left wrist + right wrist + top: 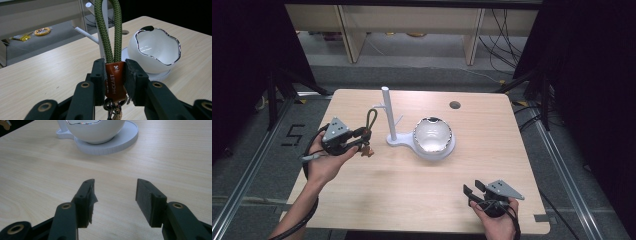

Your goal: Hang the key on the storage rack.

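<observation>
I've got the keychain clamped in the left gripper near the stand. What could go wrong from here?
The left gripper grips only the brown leather tab of the keychain, so the green cord loop could twist or slip as it goes over a peg. The stand's white post is thin; a bump might shift it and the bowl on its base. The right gripper is open, far off.

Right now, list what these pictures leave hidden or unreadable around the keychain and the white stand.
- Keychain ring and charm: left gripper view, cut off by the bottom edge and tucked behind the left gripper.
- Top of the green cord loop: same view, cut off by the top edge.
- Stand's post: left gripper view, mostly behind the cord.
- Bowl rim and inside: right gripper view, cut off at the top.
- Tag lettering: high view, too small.
</observation>
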`<state>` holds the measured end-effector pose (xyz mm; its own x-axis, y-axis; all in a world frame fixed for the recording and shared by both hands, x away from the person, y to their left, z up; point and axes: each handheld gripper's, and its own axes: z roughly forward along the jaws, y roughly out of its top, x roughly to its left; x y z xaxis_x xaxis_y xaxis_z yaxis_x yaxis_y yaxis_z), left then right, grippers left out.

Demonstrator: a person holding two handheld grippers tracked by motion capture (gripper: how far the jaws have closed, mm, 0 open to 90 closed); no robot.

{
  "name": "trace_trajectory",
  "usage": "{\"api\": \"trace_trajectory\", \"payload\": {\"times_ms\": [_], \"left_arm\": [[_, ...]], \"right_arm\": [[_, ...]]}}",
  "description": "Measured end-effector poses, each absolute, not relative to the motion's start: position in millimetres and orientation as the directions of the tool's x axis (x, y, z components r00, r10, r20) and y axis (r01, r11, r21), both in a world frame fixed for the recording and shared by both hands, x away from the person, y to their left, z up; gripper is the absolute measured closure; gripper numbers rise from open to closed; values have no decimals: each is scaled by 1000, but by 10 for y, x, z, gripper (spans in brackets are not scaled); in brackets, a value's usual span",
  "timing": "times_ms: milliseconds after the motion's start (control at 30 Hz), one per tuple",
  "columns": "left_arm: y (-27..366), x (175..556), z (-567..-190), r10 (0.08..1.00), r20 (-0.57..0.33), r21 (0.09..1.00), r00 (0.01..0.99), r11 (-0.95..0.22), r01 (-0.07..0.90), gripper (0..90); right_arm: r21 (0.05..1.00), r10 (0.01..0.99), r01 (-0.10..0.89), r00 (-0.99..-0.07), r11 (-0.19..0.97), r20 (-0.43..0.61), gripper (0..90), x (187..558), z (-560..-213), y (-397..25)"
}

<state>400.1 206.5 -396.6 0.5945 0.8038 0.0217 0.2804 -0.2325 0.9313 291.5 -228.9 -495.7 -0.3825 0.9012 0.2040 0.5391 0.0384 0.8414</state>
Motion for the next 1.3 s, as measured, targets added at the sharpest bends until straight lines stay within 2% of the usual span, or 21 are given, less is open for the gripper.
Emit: {"api": "trace_trajectory", "payload": {"times_ms": [167,267,533,767,1300], "left_arm": [[2063,4021,-3932,807,19,931,590,-229,283,695],[2062,4031,-3926,807,20,931,590,-229,282,696],[2058,4095,-3909,810,12,931,587,-223,289,696],[2051,4154,-3898,809,9,929,587,-224,294,696],[2030,4248,-3879,813,-2,927,583,-218,306,695]], "right_arm": [[851,904,518,-398,83,155,501,2927,-4957,-2315],[833,904,552,-376,42,204,501,2904,-4949,-2283],[851,894,520,-411,73,175,501,2938,-4977,-2303],[838,902,543,-386,55,192,501,2915,-4970,-2287],[844,898,530,-405,77,173,501,2925,-4978,-2291]]}}
